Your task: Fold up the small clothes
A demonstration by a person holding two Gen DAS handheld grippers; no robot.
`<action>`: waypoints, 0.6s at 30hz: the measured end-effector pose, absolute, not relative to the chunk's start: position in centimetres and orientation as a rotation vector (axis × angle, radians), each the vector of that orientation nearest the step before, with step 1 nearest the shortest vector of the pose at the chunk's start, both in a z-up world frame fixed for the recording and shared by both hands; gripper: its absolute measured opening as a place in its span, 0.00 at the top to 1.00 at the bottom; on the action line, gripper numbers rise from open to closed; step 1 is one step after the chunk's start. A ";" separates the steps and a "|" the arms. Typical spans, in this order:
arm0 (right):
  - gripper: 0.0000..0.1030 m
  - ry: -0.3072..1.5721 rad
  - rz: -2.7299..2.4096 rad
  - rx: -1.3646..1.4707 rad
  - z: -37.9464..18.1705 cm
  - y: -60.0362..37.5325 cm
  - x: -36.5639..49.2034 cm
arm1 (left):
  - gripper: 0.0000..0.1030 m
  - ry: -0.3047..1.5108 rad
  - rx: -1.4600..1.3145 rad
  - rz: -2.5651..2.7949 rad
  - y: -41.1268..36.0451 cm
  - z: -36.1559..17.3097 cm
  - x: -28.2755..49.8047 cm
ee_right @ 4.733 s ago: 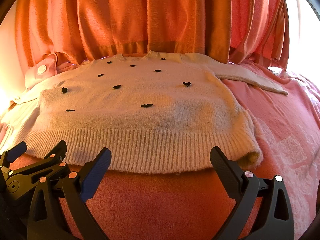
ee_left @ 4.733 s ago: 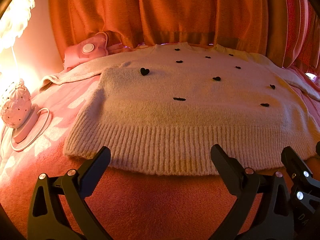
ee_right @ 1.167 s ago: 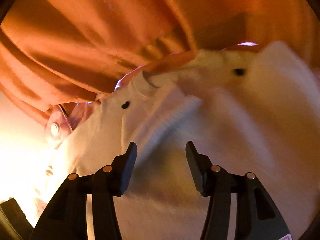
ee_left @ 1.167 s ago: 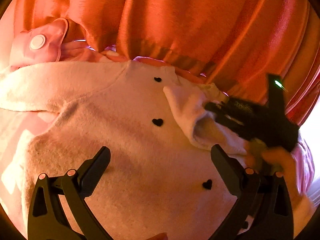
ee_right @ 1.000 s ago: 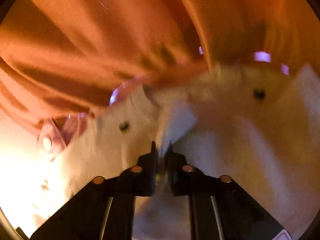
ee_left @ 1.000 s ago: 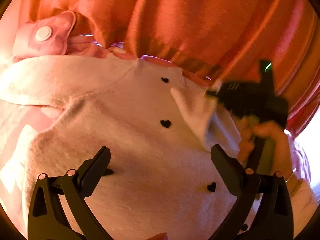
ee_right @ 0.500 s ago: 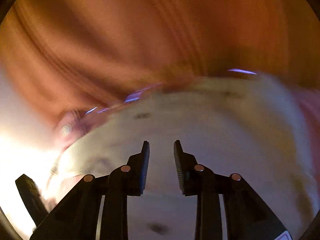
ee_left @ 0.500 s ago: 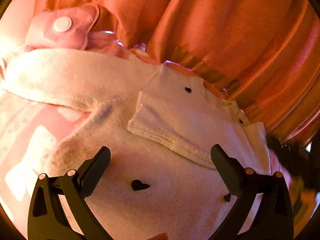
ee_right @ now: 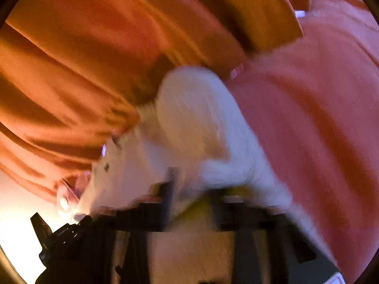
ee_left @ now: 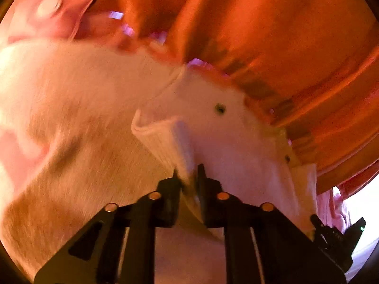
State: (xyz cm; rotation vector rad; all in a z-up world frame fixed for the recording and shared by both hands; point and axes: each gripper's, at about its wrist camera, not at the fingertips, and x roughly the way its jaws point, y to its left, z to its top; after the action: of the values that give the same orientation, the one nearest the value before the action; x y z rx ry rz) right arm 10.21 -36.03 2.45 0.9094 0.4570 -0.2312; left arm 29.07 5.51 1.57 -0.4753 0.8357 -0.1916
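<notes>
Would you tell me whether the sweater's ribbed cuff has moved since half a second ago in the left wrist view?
Yes. The ribbed cuff has come down and right, away from the pink pouch, and is now pinched in the left gripper, whose jaws have just closed.

Support surface: bed, covered with a pink blanket; the weave is blurred in the right wrist view. Far edge of bed meets hanging orange curtains.

Lying directly on the blanket: a cream knit sweater, spread across the bed, with small dark heart marks; its upper edge lies just beside the curtain hem. A pink pouch with a round white button lies at the far left corner, next to the sweater's sleeve.
</notes>
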 end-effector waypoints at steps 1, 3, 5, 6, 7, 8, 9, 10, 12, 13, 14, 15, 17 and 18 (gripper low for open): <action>0.93 0.407 -0.228 0.908 3.1 -36.3 9.6 | 0.90 0.797 -0.459 -0.201 5.3 2.4 29.1; 0.93 0.294 -0.206 0.886 5.2 -36.6 8.1 | 0.89 0.695 -0.420 -0.205 4.8 4.3 28.7; 0.93 0.331 -0.287 0.856 4.4 -37.2 8.0 | 0.89 0.708 -0.395 -0.189 4.3 3.7 29.1; 0.93 0.414 -0.339 0.862 2.8 -37.8 8.7 | 0.89 0.751 -0.365 -0.172 3.8 2.5 29.5; 0.93 0.512 -0.395 0.888 0.6 -38.3 9.4 | 0.89 0.787 -0.343 -0.161 3.5 1.4 29.8; 0.95 0.524 -0.391 0.922 -0.5 -38.5 9.6 | 0.89 0.826 -0.320 -0.153 3.3 0.0 30.0; 0.94 0.501 -0.385 0.947 -0.4 -38.7 9.3 | 0.89 0.820 -0.311 -0.150 3.4 -0.4 29.7; 0.93 0.499 -0.379 0.958 0.5 -38.8 9.3 | 0.89 0.803 -0.307 -0.152 3.5 -0.4 29.4; 0.84 0.471 -0.389 0.959 1.7 -38.5 8.7 | 0.87 0.806 -0.328 -0.158 3.9 -0.1 29.3; 0.83 0.506 -0.435 0.998 1.5 -38.2 8.2 | 0.87 0.812 -0.334 -0.158 4.0 -0.1 29.4; 0.84 0.519 -0.455 1.036 1.0 -37.6 7.6 | 0.86 0.822 -0.339 -0.161 4.3 0.0 29.2; 0.83 0.519 -0.478 1.067 0.8 -36.7 6.6 | 0.85 0.826 -0.341 -0.164 4.5 0.2 29.0; 0.81 0.506 -0.502 0.990 2.2 -35.1 5.7 | 0.67 0.829 -0.342 -0.168 5.2 0.7 28.1; 0.81 0.466 -0.489 0.904 3.8 -34.3 6.1 | 0.60 0.832 -0.343 -0.164 5.3 0.8 27.7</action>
State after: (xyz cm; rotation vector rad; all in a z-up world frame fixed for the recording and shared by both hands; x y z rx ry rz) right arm 6.09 -34.28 3.85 0.9038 0.4658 -0.4892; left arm 27.74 5.34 0.77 -0.3435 0.8320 -0.1643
